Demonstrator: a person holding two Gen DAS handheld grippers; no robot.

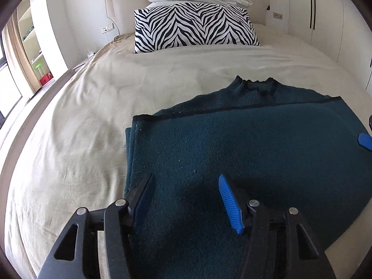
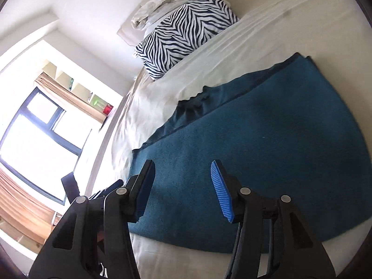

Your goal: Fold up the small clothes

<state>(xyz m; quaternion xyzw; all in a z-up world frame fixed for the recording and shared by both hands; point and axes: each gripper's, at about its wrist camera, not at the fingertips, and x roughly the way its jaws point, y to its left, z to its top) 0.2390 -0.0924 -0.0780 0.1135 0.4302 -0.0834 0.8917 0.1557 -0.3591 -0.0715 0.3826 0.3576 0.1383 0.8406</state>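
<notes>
Teal sweater [image 1: 232, 144] lay part-folded on the bed [image 1: 81, 127], collar at 12 o'clock. Left hand-held gripper [image 1: 186, 200] and right hand-held gripper [image 2: 181, 190] hovered wide open, holding nothing. Risk: a single-layer pinch could undo the fold.

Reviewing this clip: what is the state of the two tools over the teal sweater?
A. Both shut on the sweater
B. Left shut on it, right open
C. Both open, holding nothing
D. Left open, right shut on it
C: the left tool and right tool both show spread fingers with only the flat sweater visible between them, no cloth pinched.
</notes>
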